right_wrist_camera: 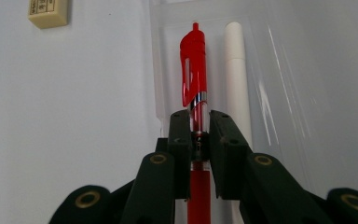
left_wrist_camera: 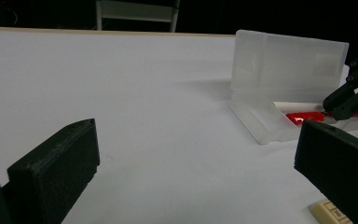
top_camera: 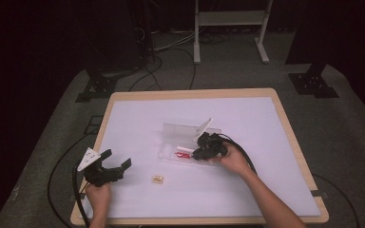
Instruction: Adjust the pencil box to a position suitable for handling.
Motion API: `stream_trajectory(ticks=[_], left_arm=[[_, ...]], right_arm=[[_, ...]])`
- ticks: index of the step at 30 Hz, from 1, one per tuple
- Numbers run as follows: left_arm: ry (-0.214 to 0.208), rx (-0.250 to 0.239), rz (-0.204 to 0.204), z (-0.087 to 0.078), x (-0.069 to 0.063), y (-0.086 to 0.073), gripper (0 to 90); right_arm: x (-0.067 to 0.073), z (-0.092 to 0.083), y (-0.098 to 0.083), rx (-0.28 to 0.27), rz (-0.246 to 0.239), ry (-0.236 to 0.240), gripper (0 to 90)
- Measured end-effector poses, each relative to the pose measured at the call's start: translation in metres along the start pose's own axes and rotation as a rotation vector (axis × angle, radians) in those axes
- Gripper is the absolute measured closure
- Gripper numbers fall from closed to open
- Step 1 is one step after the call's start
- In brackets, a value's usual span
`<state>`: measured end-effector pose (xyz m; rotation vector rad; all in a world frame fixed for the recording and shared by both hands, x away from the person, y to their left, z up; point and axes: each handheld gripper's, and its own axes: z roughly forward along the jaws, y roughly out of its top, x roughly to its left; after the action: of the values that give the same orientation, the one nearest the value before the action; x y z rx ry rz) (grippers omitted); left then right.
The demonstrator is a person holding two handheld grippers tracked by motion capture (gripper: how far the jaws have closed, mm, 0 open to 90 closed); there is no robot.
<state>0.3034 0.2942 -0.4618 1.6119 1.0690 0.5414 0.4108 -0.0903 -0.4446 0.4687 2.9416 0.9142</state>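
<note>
Translucent plastic makes up the open case (top_camera: 190, 142), which lies near the middle of the white table (top_camera: 138, 118) with its lid standing upright along the far side. Well to the left of the case, near the table's front edge, the left gripper (top_camera: 115, 161) sits low over the surface in the person's left hand (top_camera: 98, 195), its jaws spread wide with nothing between them; in the left gripper view the case (left_wrist_camera: 279, 79) shows beyond the gap. Between that gripper and the case, a little nearer the front edge, lies a small cream eraser (top_camera: 158, 179) with printed markings. Inside the case tray a red pen (right_wrist_camera: 194, 70) lies lengthwise, a white pen (right_wrist_camera: 237, 70) just beside it. At the case's right end the right gripper (top_camera: 196, 153), held by the person's right hand (top_camera: 235, 160), has its jaws pressed onto the red pen's clear barrel just below the cap.
</note>
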Motion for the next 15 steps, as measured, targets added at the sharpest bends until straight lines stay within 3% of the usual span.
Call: stream_trajectory(ticks=[15], left_arm=[[0.0,0.002,0.001,0.0002,-0.0001,0.0,0.0]], right_arm=[[0.0001,-0.0023,-0.0002,-0.012,0.002,0.008,76.7]])
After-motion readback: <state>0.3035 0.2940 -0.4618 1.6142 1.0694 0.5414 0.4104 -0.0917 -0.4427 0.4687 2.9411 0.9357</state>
